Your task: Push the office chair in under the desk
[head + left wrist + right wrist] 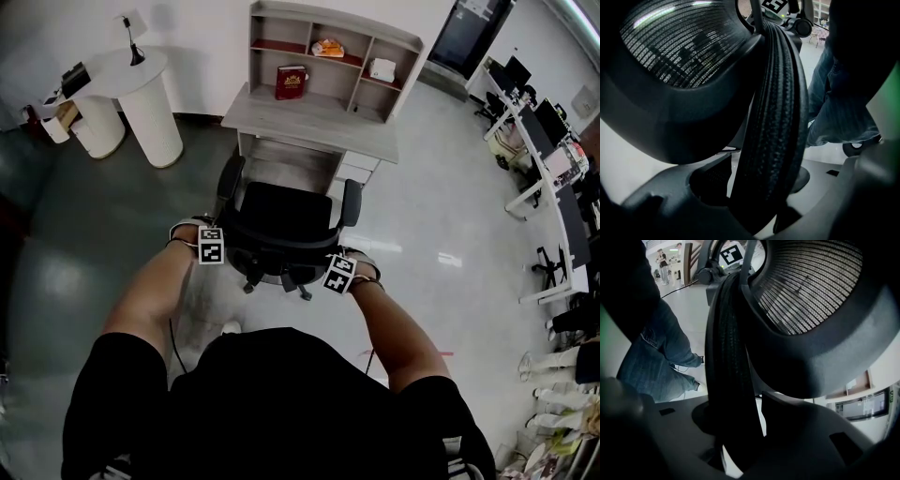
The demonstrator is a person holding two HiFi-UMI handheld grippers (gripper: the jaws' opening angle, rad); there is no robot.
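Observation:
A black office chair stands on the floor in front of a grey desk with a shelf hutch, its seat facing the kneehole. I stand behind it. My left gripper holds the left top edge of the backrest, and my right gripper holds the right top edge. In the left gripper view the ribbed backrest rim runs down between the jaws of the left gripper, which press on it. The right gripper clamps the same rim, with the mesh back beside it.
A red book and small items sit on the desk's shelves. A white drawer unit fills the desk's right side. White round pedestals stand at the far left. Rows of office desks line the right.

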